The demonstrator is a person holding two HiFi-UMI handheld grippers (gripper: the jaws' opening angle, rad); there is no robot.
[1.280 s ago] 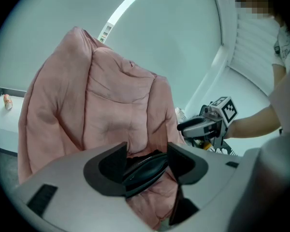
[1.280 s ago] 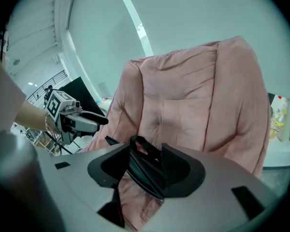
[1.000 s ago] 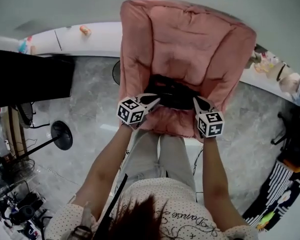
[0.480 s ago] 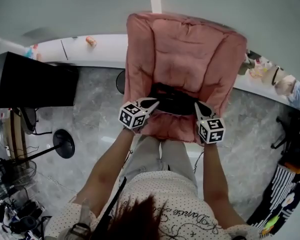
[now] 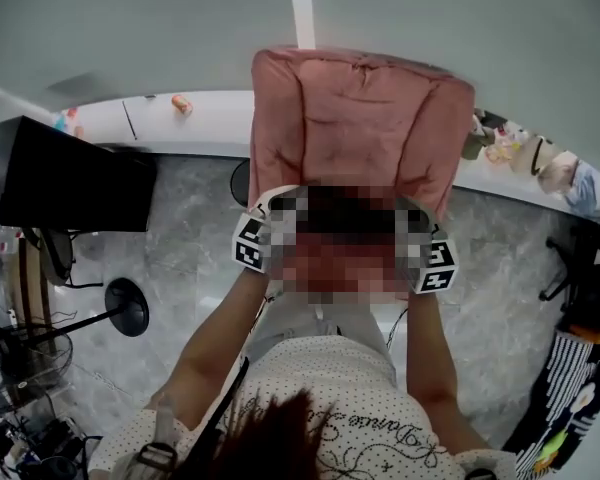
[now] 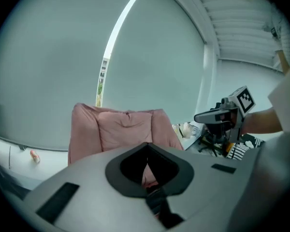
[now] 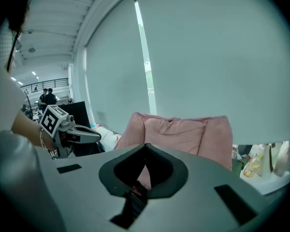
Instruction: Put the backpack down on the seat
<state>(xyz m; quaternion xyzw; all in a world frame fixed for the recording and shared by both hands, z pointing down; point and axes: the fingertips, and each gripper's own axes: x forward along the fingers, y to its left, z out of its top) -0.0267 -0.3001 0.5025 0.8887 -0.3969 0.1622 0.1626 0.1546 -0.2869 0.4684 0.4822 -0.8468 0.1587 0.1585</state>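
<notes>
A pink padded armchair (image 5: 360,108) stands against the wall, and it shows in both gripper views (image 6: 121,129) (image 7: 183,134). In the head view both grippers are over the seat's front edge. Only the left gripper's marker cube (image 5: 250,249) and the right gripper's marker cube (image 5: 436,265) show there. A blurred patch hides the black backpack and the fingertips between them. My left gripper (image 6: 146,151) is shut with a black backpack strap (image 6: 159,207) caught in its jaws. My right gripper (image 7: 145,153) is likewise shut on a black strap (image 7: 133,204).
A black screen (image 5: 70,173) stands at the left, with a round-based stand (image 5: 128,300) on the grey floor below it. A white ledge (image 5: 210,118) runs behind the chair. A dark office chair (image 5: 580,268) and cluttered items (image 5: 520,148) are at the right.
Both grippers have stayed at the seat's front, on either side of the backpack. The chair sits higher in the head view and the grippers a little lower. The backpack is now hidden.
</notes>
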